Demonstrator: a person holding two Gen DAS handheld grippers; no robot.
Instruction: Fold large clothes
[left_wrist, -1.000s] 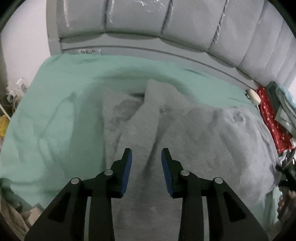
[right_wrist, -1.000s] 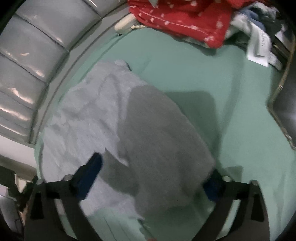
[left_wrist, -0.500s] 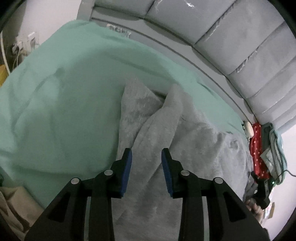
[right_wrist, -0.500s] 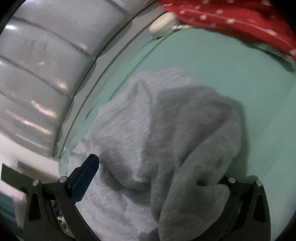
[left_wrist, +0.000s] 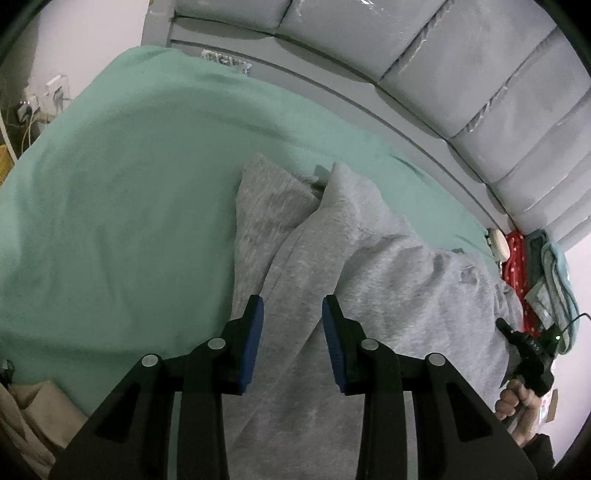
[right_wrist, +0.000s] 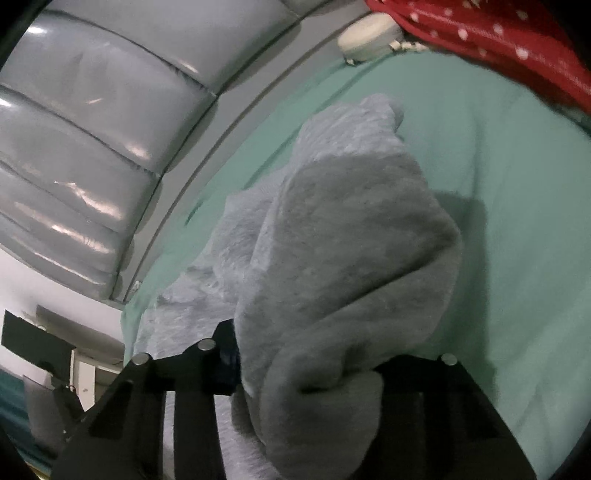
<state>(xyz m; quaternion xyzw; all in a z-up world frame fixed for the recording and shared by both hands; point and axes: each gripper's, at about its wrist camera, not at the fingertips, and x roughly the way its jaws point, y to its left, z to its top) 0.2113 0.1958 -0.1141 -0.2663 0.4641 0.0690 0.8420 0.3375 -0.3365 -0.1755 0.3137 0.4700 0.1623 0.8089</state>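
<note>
Left wrist: my left tool (left_wrist: 291, 325) hangs released, jaws apart, above the grey sweatshirt (left_wrist: 388, 280) spread on the green bed sheet (left_wrist: 122, 192).

Right wrist: my right tool (right_wrist: 306, 373) has just been closing and now clenches a bunched sweatshirt fold (right_wrist: 332, 258). Judged: fold-over can begin.

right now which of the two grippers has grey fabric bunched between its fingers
The right gripper: a thick bunch of the grey fleece garment is clamped between its fingers, after they closed. The left gripper hovers over the same garment with bare blue pads.
</note>
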